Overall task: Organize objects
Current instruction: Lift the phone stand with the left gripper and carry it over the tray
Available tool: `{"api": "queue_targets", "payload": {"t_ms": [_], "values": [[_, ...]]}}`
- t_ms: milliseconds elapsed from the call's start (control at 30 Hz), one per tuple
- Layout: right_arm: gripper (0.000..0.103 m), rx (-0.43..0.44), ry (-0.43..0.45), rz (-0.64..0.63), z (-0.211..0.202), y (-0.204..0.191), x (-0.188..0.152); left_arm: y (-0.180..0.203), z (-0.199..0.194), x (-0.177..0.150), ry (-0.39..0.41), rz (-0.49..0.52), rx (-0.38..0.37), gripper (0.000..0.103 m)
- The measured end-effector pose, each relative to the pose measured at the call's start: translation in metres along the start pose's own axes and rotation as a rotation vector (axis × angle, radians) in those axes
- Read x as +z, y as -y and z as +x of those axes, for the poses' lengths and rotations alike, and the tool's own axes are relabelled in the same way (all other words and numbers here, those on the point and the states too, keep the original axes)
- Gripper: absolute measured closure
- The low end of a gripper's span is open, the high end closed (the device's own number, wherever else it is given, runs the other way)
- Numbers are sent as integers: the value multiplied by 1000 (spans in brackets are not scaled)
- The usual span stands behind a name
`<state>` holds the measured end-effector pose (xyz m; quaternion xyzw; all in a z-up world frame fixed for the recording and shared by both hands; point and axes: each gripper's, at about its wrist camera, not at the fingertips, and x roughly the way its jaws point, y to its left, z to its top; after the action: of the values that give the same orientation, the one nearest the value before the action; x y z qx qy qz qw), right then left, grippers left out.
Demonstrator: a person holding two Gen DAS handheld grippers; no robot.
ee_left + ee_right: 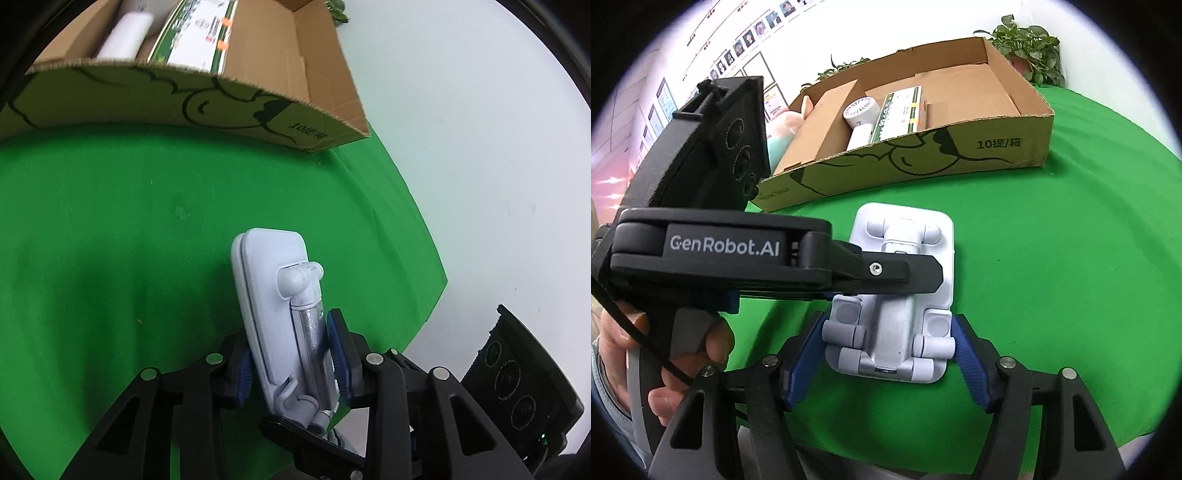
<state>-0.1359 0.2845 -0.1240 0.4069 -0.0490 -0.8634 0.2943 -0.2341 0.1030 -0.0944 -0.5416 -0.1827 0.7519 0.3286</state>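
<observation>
A white folding phone stand (273, 299) with a silver arm is clamped between the blue pads of my left gripper (295, 358), held over the green cloth (110, 258). In the right wrist view the same stand (905, 295) lies in front of me, with my left gripper (849, 273) reaching in from the left across it. My right gripper (890, 354) is open, its blue pads either side of the stand's near end, not touching it. A cardboard box (923, 155) stands behind, holding a white handheld fan (858, 118) and a green-and-white carton (897, 110).
The box (184, 99) fills the top of the left wrist view. The right gripper's black body (517, 384) shows at lower right there. Potted plants (1030, 48) stand behind the box. A pink and teal soft toy (783, 129) lies left of it. White floor (480, 147) lies beyond the cloth edge.
</observation>
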Motion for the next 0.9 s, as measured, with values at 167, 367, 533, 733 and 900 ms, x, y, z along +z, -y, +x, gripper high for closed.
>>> {"api": "queue_targets", "payload": {"t_ms": [167,367,533,733,900], "values": [[37,6,84,-20,-22,-11,-4,19,-22,6,59,71,-11,74],[38,0,200,-83,-42,-25,23,54,-53,26,155,203,37,74],[38,-3,282,-145,-55,-28,53,83,-69,61,221,284,51,74],[38,-31,348,-194,-63,-28,97,108,-102,86,273,368,46,74],[38,-34,353,-201,-58,-18,124,113,-103,116,263,404,38,76]]}}
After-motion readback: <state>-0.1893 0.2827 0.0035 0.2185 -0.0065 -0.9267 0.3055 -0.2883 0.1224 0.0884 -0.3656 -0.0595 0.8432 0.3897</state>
